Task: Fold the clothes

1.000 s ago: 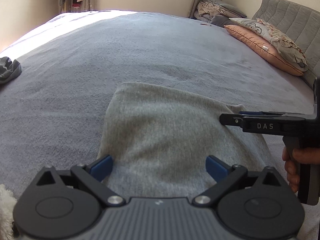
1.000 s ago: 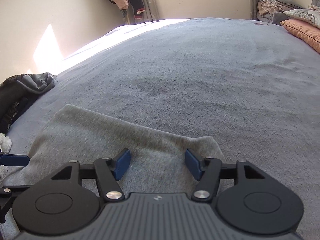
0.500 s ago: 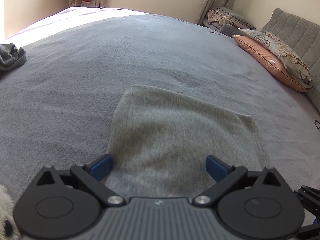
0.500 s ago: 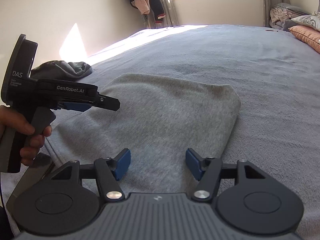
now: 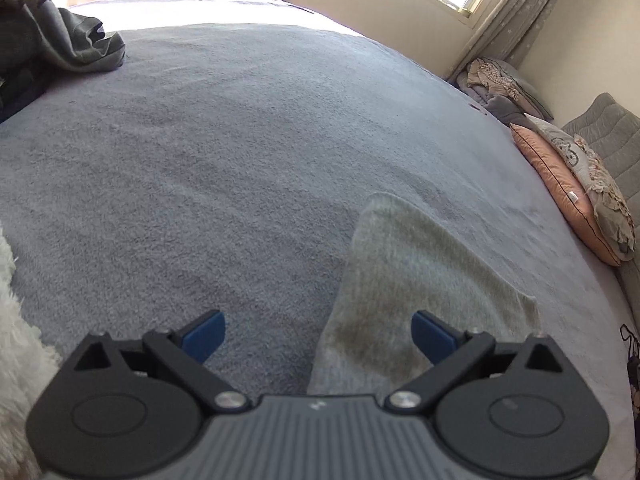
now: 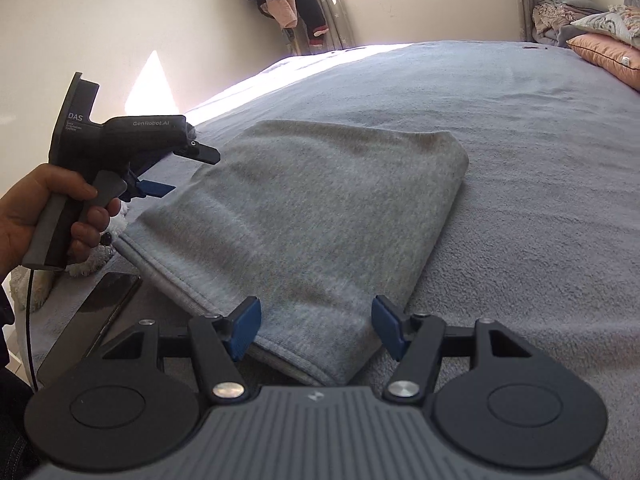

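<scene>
The left gripper [image 5: 318,330] has swung away to the left of the folded grey garment [image 6: 316,216]; a second ago it sat squarely over the cloth, now only its right pad overlaps the garment's left edge, with the dark clothes pile [image 5: 52,40] looming nearer. The right gripper [image 6: 314,330] has pulled back from the garment's far fold to its near hem, and the left hand [image 6: 44,208] now shows left of the garment.

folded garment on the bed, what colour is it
Plain light grey; the folded garment shows best in the right wrist view.
</scene>
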### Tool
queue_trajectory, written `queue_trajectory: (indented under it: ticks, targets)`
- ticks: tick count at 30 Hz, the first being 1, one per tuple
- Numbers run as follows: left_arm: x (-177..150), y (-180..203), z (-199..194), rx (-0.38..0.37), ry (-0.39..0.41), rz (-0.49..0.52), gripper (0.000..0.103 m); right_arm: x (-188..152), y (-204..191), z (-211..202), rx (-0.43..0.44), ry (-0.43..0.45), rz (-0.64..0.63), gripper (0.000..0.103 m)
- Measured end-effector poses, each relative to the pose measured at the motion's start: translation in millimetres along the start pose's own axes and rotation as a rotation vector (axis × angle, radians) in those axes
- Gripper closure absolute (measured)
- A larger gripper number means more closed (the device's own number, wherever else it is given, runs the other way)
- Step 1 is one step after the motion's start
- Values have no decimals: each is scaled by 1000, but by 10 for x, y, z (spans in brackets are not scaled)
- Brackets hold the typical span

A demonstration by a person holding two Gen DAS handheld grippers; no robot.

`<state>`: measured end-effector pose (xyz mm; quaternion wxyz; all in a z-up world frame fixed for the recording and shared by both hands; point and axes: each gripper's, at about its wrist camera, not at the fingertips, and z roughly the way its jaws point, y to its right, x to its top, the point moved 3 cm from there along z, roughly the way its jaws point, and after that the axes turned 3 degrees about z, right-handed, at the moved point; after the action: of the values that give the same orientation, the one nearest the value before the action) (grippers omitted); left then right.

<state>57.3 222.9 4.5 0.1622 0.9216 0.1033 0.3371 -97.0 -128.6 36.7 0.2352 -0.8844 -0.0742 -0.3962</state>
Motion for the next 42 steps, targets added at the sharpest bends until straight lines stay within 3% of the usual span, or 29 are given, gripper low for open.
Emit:
queue_trajectory:
  ticks: [2, 6, 9, 13, 20, 24, 27, 31, 35, 39, 42]
  targets:
    - [-20, -78, 49, -24, -23, -49, 3, 0, 144, -89, 47, -9, 103, 37]
    - [-42, -14, 103, -68, -35, -52, 3, -20, 540, -222, 157, -1, 388, 36]
    - [-70, 69, 154, -77, -46, -33, 3, 32, 681, -139, 229, -3, 492, 36]
    - [-87, 75, 176, -77, -44, -30, 3, 188, 759, 55, 262, 5, 603, 36]
    - [-67, 48, 211, -80, -45, -31, 3, 340, 566, 329, 256, 8, 551, 38]
    - [-55, 18, 192, -90, -43, -39, 6, 271, 649, 329, 248, 16, 597, 78]
    - [-37, 24, 164, -103, -39, -45, 9, 281, 678, 268, 263, 33, 618, 91]
    - [-35, 56, 166, -138, -46, -56, 9, 386, 570, 107, 254, 55, 550, 92]
    - [-79, 181, 168, -233, -70, -65, 8, 428, 566, -72, 244, 75, 521, 92]
    - [-191, 419, 184, -347, -108, -63, 8, 488, 714, -373, 189, 81, 499, 92]
    - [-341, 670, 251, -368, -148, -28, 8, 493, 897, -688, 130, 69, 474, 92]
